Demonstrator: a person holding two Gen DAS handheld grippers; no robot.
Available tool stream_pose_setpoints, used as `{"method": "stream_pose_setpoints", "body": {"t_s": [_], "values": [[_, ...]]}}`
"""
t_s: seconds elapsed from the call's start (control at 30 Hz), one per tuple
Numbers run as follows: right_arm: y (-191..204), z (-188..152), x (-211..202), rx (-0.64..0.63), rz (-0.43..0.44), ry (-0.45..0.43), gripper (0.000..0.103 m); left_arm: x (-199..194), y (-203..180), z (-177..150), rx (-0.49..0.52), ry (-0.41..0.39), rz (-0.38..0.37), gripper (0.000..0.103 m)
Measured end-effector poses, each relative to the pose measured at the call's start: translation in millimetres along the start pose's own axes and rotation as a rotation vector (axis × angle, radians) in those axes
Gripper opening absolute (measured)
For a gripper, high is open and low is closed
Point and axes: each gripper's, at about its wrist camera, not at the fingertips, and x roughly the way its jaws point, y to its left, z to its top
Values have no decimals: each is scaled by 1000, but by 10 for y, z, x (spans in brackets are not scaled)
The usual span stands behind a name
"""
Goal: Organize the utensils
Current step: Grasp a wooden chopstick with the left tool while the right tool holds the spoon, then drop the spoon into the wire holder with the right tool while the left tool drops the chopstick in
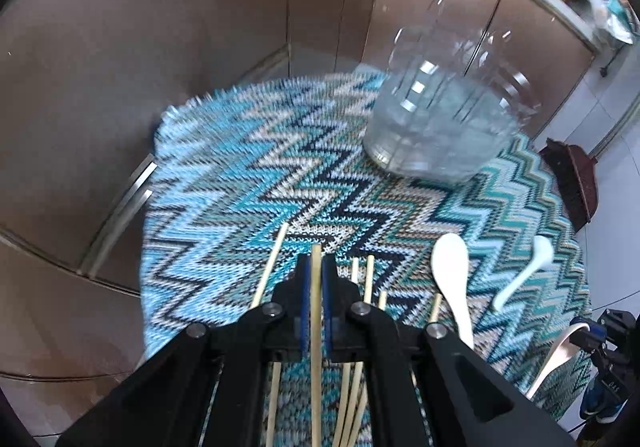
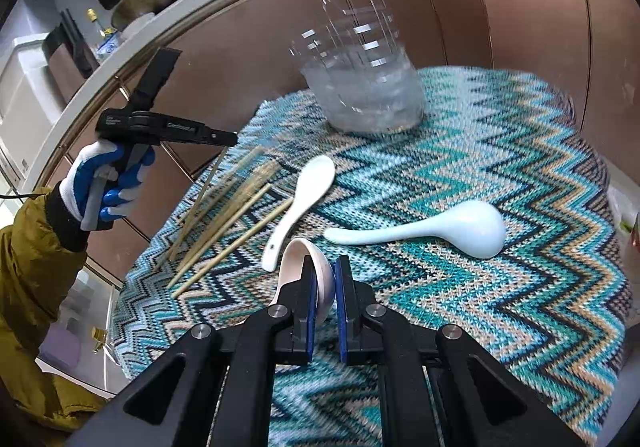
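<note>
A single chopstick is being held between the blue pads of the left hand-held gripper, whose jaws are clamped tight on it; the stick is running straight up the middle of the left wrist view. In the right wrist view that same stick is hanging down from the gripper tip above the pile. The other chopsticks are lying loose and fanned on the zigzag cloth covering the counter.

A cream spoon is sitting between the pads of the right hand-held gripper, which is closed on its bowl near the cloth's front edge. Two more spoons are resting on the cloth: a white spoon just beside the chopsticks, and a pale blue spoon further right, well apart from the pile.

A clear jar is standing upright at the back of the cloth, open-topped, and probably serving as the holder.

To do this step well, the left hand is likely needing to carry the chopstick over the jar's mouth, tip it nearly vertical, and let go only once the lower end is inside, so it is not bouncing off the rim. A gloved hand and an olive sleeve are showing at left.
</note>
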Motion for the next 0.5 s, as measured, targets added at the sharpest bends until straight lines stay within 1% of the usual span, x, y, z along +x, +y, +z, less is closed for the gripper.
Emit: {"method": "stream_pose_setpoints", "body": {"t_s": [0.27,0.33,0.43,0.5], "values": [[311,14,-490,-50,-35,-88,9,-850,-47,-90,-14,-161,18,5],[358,45,-596,-62,-47,-109,9,-1069,-67,-83,-28,-217,16,5],[431,162,-739,-92,-78,-139,9,-1369,-102,-22,-54,-307,-8,5],[475,297,-823,-119,-100,-165,9,-1587,-144,69,-70,-389,-26,5]]}}
